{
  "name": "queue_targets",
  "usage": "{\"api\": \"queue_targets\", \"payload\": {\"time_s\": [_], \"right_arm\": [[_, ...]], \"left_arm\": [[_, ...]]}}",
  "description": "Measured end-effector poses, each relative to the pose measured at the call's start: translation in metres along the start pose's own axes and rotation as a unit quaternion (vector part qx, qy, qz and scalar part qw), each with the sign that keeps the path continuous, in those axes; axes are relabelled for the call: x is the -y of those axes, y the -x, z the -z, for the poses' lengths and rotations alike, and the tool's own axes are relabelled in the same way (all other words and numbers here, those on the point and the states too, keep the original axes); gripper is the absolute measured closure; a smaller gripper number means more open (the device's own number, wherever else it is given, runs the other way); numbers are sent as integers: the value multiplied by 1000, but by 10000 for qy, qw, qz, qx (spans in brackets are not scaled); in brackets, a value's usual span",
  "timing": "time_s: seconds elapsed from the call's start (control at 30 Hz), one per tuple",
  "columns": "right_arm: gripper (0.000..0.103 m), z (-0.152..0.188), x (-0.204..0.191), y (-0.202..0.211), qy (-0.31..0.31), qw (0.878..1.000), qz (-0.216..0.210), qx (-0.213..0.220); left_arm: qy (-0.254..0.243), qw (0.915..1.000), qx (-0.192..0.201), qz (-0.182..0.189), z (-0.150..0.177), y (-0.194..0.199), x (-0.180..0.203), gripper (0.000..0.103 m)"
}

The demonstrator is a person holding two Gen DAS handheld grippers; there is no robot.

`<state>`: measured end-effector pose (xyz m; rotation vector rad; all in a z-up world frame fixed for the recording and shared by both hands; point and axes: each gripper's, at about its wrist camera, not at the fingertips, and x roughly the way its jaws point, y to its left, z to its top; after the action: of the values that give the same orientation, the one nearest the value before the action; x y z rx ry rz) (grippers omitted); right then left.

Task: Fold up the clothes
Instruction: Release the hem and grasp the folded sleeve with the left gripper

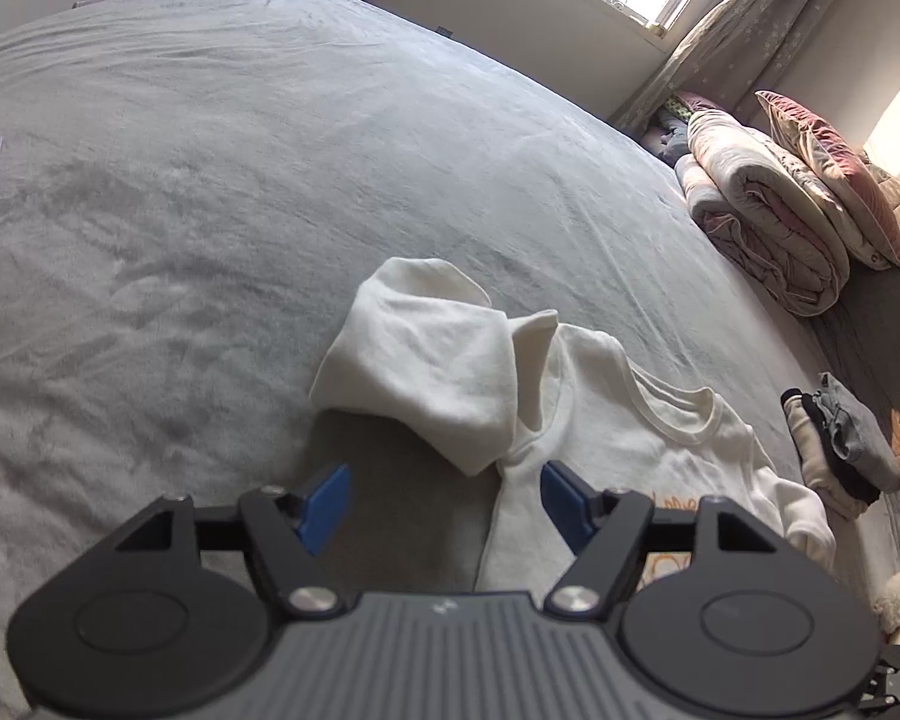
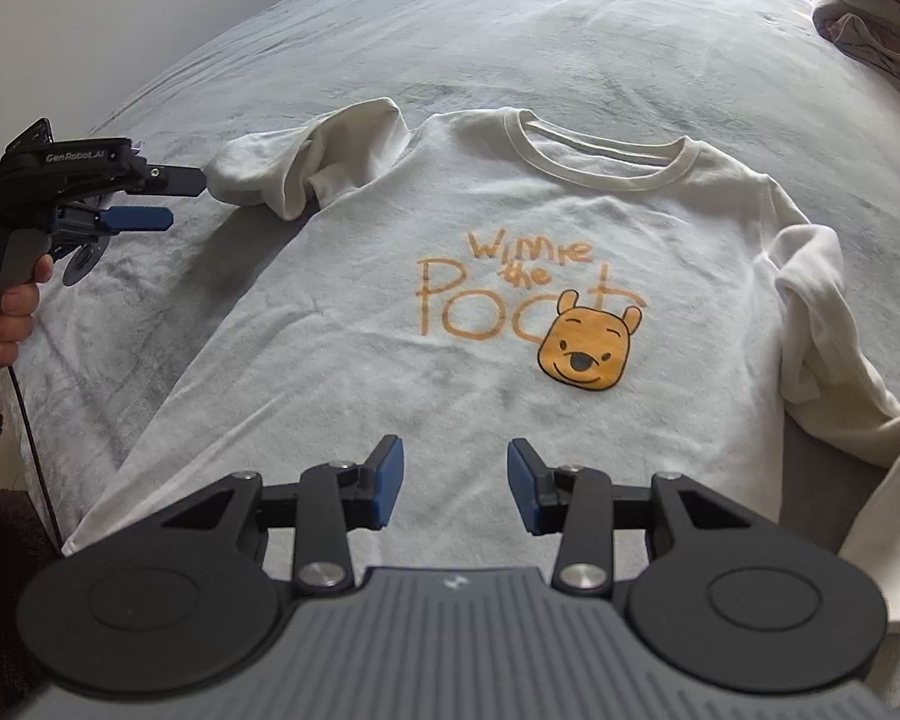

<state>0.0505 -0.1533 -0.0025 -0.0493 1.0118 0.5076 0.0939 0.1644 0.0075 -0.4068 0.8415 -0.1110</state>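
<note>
Shirt: white sweatshirt lies face up on grey bed, ahead of both claws.
Left sleeve: bunched, just ahead of left claw.
Left claw: jaws wide, nothing between them.
Right claw: jaws partly apart, empty, over the shirt's hem.
Beside: folded clothes pile.

Black tongs, blue pads
</note>
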Motion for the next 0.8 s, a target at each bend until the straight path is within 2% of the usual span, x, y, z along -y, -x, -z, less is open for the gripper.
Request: {"api": "queue_targets", "payload": {"time_s": [0.13, 0.27, 0.37, 0.43, 0.5, 0.53, 0.57, 0.7, 0.8], "right_arm": [[60, -12, -1, -13, 24, 10000, -18, 18], [60, -22, 0, -23, 6, 10000, -23, 49], [60, -29, 1, -30, 3, 10000, -42, 51], [60, -33, 1, -36, 7, 10000, -36, 40], [60, -38, 0, -43, 12, 10000, -20, 35], [60, -40, 0, -46, 11, 10000, -19, 38], [60, -43, 0, -49, -1, 10000, -34, 52], [60, -54, -2, -60, -63, 9999, -74, 115], [60, -66, -6, -70, -85, 9997, -140, 161]], "left_arm": [[-258, 9990, 173, -328, -10, -22, 15, 31], [-533, 9952, 594, -575, -11, -38, 24, 31], [-661, 9926, 826, -598, -8, -48, 26, 31], [-832, 9914, 767, -651, -6, -55, 27, 33], [-923, 9906, 732, -698, -2, -59, 23, 53], [-849, 9916, 688, -686, -2, -59, 18, 68], [-775, 9926, 643, -674, -2, -59, 13, 78], [-136, 9964, 736, -390, -9, -39, -17, 87], [72, 9937, 1002, -507, -12, -21, -36, 91]]}}
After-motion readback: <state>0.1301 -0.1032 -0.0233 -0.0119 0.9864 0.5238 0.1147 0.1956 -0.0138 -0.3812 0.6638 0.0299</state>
